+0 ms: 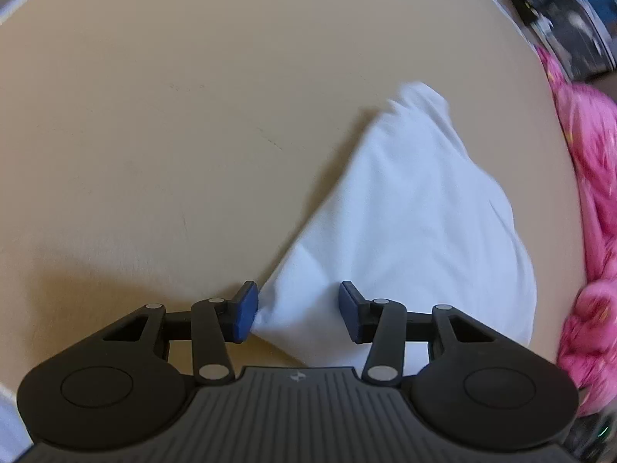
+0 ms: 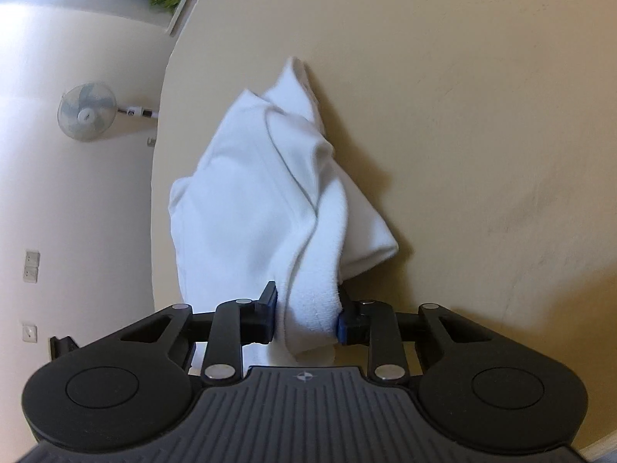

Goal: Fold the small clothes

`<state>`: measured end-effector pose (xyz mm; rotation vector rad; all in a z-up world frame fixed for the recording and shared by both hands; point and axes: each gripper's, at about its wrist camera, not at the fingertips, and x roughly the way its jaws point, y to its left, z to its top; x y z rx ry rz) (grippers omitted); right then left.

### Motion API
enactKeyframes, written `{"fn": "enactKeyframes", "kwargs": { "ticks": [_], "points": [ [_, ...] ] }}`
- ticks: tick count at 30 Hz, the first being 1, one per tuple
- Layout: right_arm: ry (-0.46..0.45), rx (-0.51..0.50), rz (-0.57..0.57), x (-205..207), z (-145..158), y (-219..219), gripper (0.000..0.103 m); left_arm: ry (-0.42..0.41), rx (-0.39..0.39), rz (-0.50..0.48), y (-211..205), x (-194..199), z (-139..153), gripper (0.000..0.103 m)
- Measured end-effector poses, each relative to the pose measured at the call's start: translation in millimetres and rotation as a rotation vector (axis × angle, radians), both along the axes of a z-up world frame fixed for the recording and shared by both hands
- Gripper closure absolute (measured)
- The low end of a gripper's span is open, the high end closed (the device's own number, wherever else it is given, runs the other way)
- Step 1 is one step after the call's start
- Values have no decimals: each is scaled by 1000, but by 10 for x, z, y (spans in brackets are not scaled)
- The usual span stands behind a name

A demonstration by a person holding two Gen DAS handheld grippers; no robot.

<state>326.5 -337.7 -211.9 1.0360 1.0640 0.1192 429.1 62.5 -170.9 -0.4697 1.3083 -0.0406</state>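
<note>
A white garment (image 1: 416, 208) lies bunched on the beige table (image 1: 193, 123). My left gripper (image 1: 297, 316) is open, its blue pads on either side of the garment's near corner, not pinching it. In the right wrist view the same white garment (image 2: 270, 193) hangs lifted and draped, with a thick folded hem running down between the fingers. My right gripper (image 2: 306, 318) is shut on that hem, both pads pressed against the cloth. The far end of the garment rests on the table (image 2: 462, 115).
A pile of pink patterned clothes (image 1: 586, 193) lies at the table's right edge. Dark objects (image 1: 559, 11) stand beyond the far right edge. In the right wrist view a wall fan (image 2: 86, 111) and wall sockets (image 2: 31, 265) show past the table's edge.
</note>
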Motion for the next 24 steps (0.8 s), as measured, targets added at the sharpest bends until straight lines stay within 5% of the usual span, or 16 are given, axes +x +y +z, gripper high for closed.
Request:
{"fn": "enactKeyframes", "kwargs": {
  "ticks": [4,6,8,10,12,14,18,24],
  "points": [
    [-8,-98,5,65,95,-237,75,-30,35,-47,-195,-227,96,48],
    [0,-99,10,83,54,-313,74,-49,92,-25,-191,-271,111,30],
    [22,-115,14,37,50,-318,51,-70,172,-21,-200,-261,131,22],
    [16,-214,-9,-46,201,-282,43,-147,325,-83,-304,-416,285,22],
    [-29,-380,29,-230,470,-102,28,-250,489,-183,-496,-684,481,14],
    [-88,-567,107,-487,734,170,9,-320,568,-238,-521,-986,660,0],
    [-225,-813,182,-973,1139,635,7,-381,555,-216,-594,-1477,829,1],
    [-301,-859,174,-1512,1481,973,7,-470,511,-174,-736,-1976,946,1]
  ]
}}
